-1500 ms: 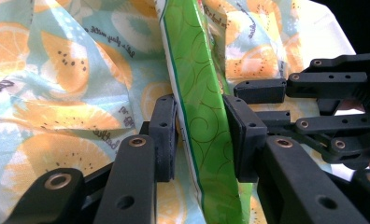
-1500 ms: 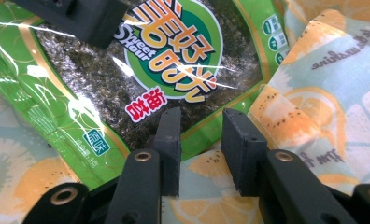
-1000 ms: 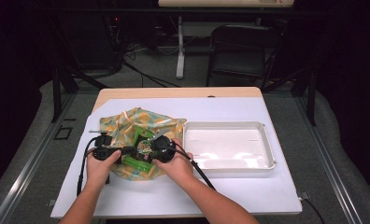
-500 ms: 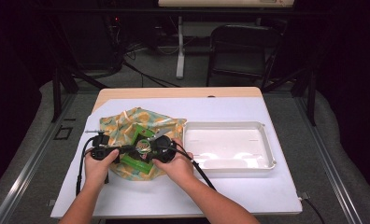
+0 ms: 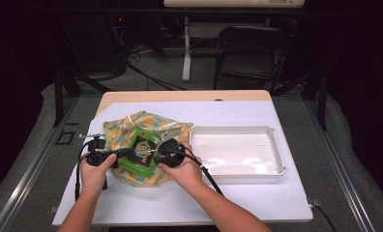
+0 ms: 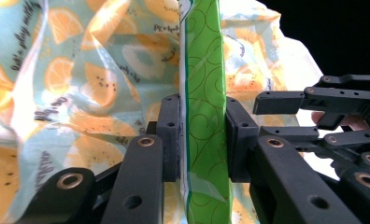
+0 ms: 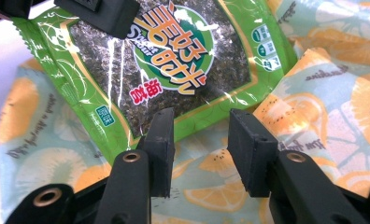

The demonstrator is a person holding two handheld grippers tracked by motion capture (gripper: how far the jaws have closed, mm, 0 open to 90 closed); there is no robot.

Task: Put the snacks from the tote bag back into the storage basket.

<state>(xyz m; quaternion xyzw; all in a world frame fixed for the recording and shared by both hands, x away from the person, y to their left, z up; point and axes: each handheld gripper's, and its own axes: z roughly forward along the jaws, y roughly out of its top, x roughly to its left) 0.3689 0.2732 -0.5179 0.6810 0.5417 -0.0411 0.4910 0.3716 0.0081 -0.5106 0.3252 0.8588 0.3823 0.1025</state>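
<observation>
Your right gripper [image 7: 199, 154] has just been opening, its jaws now standing clear of the seaweed packet [image 5: 142, 153]; your left gripper [image 6: 202, 140] is clamping that packet above the citrus-print bag [image 5: 131, 126]. Bagging it is remaining.

A snack packet [image 5: 140, 153] is lying on a crinkly bag [image 5: 131, 126] at the left of the table [image 5: 238, 198], a tray [image 5: 275, 166] is sitting just to the bag's right, and a chair [image 5: 250, 53] is standing behind the table.
</observation>
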